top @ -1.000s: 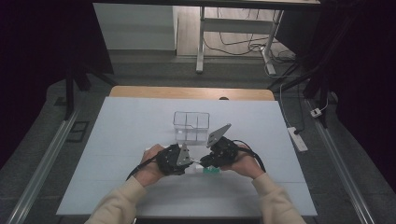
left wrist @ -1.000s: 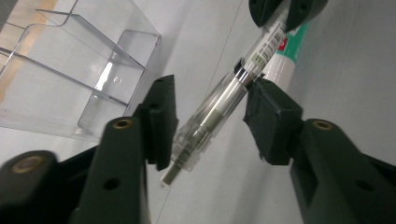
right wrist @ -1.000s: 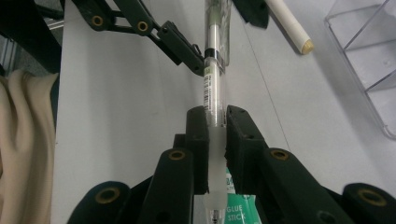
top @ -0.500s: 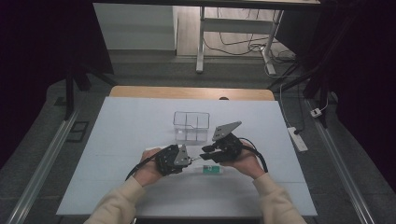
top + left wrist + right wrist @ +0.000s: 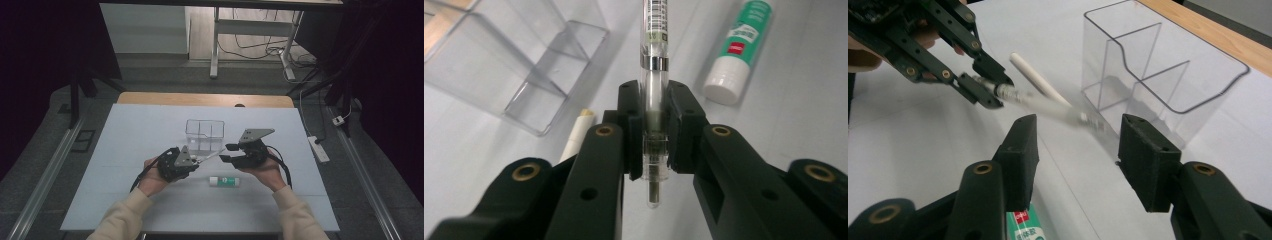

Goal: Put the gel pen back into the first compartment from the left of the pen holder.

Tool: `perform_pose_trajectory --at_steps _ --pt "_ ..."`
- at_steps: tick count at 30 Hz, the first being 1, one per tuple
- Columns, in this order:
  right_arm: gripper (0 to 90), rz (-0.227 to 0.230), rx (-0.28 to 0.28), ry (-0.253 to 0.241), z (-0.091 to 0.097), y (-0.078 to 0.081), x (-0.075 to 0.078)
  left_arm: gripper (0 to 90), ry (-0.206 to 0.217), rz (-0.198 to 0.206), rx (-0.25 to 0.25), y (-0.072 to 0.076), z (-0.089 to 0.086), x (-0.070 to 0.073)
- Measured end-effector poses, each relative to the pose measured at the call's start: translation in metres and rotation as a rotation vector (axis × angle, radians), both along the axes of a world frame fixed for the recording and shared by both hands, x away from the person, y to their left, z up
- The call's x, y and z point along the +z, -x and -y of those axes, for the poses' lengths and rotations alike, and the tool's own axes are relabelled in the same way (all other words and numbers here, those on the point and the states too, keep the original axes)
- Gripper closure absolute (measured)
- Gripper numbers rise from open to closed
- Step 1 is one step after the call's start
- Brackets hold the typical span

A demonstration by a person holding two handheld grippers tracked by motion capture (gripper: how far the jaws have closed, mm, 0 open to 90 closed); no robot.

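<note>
My left gripper [image 5: 199,161] is shut on a clear pen [image 5: 654,50], gripped near its back end between both pads. The pen [image 5: 212,155] points right, toward my right gripper [image 5: 227,153]. That gripper's jaws have just been opening and stand open [image 5: 1078,145] with nothing between the pads. The pen's free end [image 5: 1048,107] lies just ahead of them, untouched. In the right gripper view the left gripper [image 5: 983,85] shows at the upper left. A green and white glue stick [image 5: 225,180] lies on the table below the right hand.
A clear plastic organiser [image 5: 205,135] with compartments stands just behind both grippers. A white stick [image 5: 576,137] lies on the table beside it. The glue stick [image 5: 741,50] lies right of the pen. A light tabletop [image 5: 150,130] spreads out to both sides.
The right gripper has lifted and drawn away from the glue stick, which now lies free on the table, and its jaws stand wider. The left gripper has shifted slightly with the pen.
</note>
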State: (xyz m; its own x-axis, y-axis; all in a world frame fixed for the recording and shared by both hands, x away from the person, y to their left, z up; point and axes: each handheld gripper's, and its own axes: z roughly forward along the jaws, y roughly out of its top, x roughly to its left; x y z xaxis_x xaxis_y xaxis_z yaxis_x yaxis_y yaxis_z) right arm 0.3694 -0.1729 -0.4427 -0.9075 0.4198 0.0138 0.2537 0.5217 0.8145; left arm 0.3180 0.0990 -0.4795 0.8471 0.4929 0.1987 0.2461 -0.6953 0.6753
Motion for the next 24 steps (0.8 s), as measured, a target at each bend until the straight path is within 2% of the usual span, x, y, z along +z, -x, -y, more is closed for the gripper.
perform_pose_trajectory --at_steps 7,17,24 --pt "44.7 -0.014 -0.033 -0.013 0.004 -0.002 -0.006 79.2 0.039 -0.002 0.027 -0.002 -0.006 0.001" --pt "42.4 -0.041 -0.062 0.000 0.010 -0.003 -0.015 79.1 0.082 0.001 0.053 -0.003 -0.011 0.001" --pt "42.4 -0.044 -0.074 -0.041 0.011 -0.001 -0.016 79.1 0.121 0.003 0.060 -0.003 -0.010 0.001"
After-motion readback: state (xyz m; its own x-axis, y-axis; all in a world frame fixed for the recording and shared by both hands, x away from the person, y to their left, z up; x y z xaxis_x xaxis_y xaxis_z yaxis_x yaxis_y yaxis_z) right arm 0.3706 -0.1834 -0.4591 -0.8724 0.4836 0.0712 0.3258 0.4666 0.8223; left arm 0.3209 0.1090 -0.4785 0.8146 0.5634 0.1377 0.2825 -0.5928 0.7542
